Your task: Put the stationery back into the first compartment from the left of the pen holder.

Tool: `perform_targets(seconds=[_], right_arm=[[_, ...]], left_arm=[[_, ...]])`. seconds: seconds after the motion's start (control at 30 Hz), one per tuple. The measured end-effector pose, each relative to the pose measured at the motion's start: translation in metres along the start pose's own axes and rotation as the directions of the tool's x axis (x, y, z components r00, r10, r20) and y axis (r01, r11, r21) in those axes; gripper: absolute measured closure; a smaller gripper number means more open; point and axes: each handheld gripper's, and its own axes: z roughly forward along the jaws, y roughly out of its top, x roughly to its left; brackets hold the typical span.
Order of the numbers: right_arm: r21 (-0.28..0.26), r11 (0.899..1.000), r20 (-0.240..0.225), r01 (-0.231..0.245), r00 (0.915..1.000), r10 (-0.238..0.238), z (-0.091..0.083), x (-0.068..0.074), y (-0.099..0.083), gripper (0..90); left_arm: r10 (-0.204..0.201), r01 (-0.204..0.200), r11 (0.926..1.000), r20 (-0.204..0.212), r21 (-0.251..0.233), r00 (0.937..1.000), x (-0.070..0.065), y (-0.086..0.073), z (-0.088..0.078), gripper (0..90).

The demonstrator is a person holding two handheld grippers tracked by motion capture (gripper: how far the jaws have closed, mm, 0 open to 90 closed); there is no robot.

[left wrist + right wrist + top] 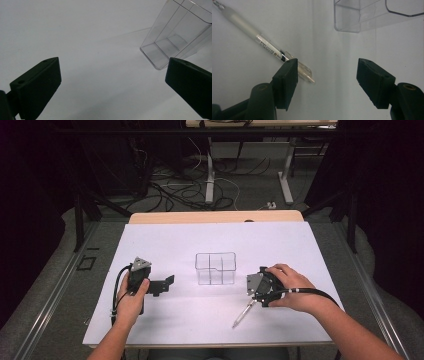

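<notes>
My right gripper (327, 75), jaws half open and empty, hovers beside the pen (265, 46) lying on the counter (165, 320), the clear organizer (215, 268) at one o'clock unfilled, my left gripper (112, 85) wide open, idle.

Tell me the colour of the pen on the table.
The pen is clear with a frosted white grip; the right gripper view shows it best.
</notes>
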Motion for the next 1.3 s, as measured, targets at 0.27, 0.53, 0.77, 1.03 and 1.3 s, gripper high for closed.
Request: perform_targets(seconds=[0.27,0.53,0.77,1.03,1.3], right_arm=[[0.018,0.988,-0.122,0.151,0.9814,-0.148,0.005,0.006,0.007,45.2],[-0.024,0.961,-0.142,0.275,0.9508,-0.275,0.008,0.016,0.014,55.4],[-0.009,0.925,-0.156,0.38,0.9132,-0.377,0.012,0.021,0.02,60.4],[-0.016,0.908,-0.173,0.42,0.8929,-0.416,0.022,0.034,0.021,63.8],[-0.021,0.895,-0.211,0.446,0.8729,-0.44,0.026,0.037,0.025,67.8]], left_arm=[[-0.009,0.009,1.0,0.004,0.0,0.9999,0.001,0.0,0.0,0.2],[-0.002,0.002,1.0,0.009,0.002,1.0,0.0,-0.001,0.001,0.2],[-0.002,0.002,1.0,0.011,0.01,0.9999,0.001,-0.001,0.001,0.2],[0.004,-0.004,0.9999,0.011,0.011,0.9999,0.001,-0.002,0.001,0.2],[-0.002,0.002,1.0,0.008,0.009,1.0,0.001,-0.002,0.0,0.2]])
